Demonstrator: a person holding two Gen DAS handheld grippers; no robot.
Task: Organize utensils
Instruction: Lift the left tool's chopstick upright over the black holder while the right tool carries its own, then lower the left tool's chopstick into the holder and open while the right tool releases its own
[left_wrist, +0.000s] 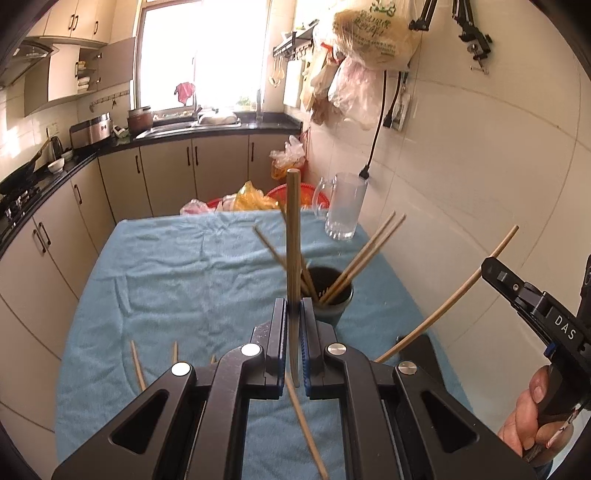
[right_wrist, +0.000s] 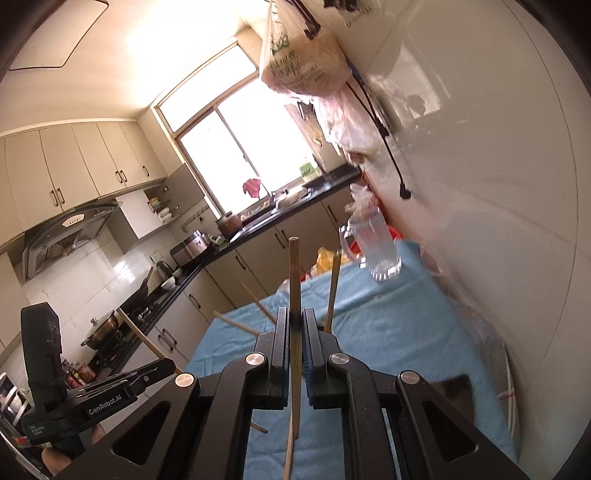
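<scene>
A chopstick (left_wrist: 293, 236) is pinched upright between the pressed-together pads of the left gripper (left_wrist: 294, 314), its long axis standing nearly vertical across the jaws. A second chopstick (right_wrist: 294, 280) is clamped the same way in the right gripper (right_wrist: 294, 325), which is seen in the left wrist view at the right side, gripped by a hand (left_wrist: 535, 417), with its stick slanting up toward the tiled wall.

The dark holder cup (left_wrist: 328, 291) is set on the blue towel (left_wrist: 166, 277) that covers the table, toward the right edge, with several chopsticks already leaned in it. It is seen just beyond and slightly right of the left jaws, so the left hand is judged the nearer; the held stick would have to be carried forward over the rim and lowered end-first. The right stick is held farther off, nearer the wall side.

Loose chopsticks (left_wrist: 137, 365) are left lying on the towel by the near edge. A glass mug (left_wrist: 345, 206) is stood at the far right corner.

"DAS" is read on the right gripper's body in the left view, "GenRobot.AI" on the left gripper in the right view. Green print on the hanging plastic bag (left_wrist: 373, 33) cannot be made out.
</scene>
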